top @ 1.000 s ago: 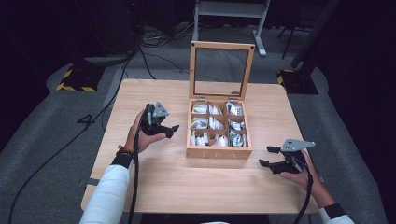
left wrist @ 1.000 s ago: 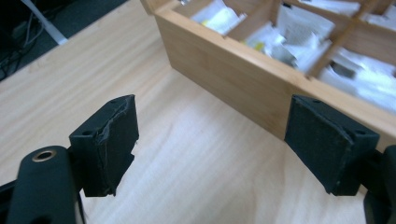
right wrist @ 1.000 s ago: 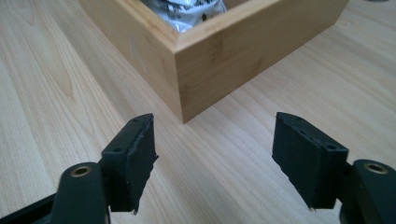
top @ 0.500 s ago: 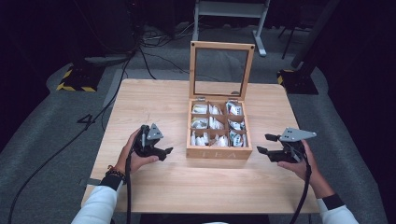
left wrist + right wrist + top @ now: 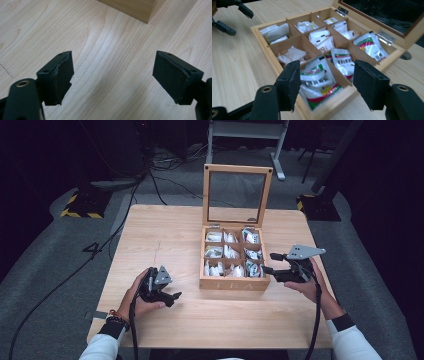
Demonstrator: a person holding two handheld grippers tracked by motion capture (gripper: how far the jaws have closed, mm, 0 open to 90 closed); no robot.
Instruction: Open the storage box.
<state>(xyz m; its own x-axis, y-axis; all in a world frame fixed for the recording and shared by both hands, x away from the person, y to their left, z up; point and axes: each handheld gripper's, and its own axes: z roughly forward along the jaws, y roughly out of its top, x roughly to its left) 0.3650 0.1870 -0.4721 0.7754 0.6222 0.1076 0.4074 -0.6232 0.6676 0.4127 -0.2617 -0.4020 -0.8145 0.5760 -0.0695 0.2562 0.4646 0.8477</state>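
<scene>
Reading "TEA" in burnt letters on its front wall, the wooden box (image 5: 235, 283) stands open near the middle of the table (image 5: 165, 230), its glass-paned lid (image 5: 237, 195) upright at the far side. Nine compartments can be counted, three rows of three, each holding white sachets (image 5: 319, 82); those with red and green printing lie in the column nearest the right gripper, and their print is too blurred to read. How many sachets lie in each compartment cannot be counted, since they overlap. Two metal hinges (image 5: 385, 36) show on the lid's lower edge in the right gripper view.

The right gripper (image 5: 267, 263) hovers at the box's right front corner. Its jaws have just been closing a little yet stand apart, with nothing pressed between the pads; the near corner compartment and its sachets show in the gap. The left gripper (image 5: 175, 296) rests low over the table left of the box, well apart from it. Its jaws stand wide apart over bare wood, and a corner of the box is cut off at the top of the left gripper view.
</scene>
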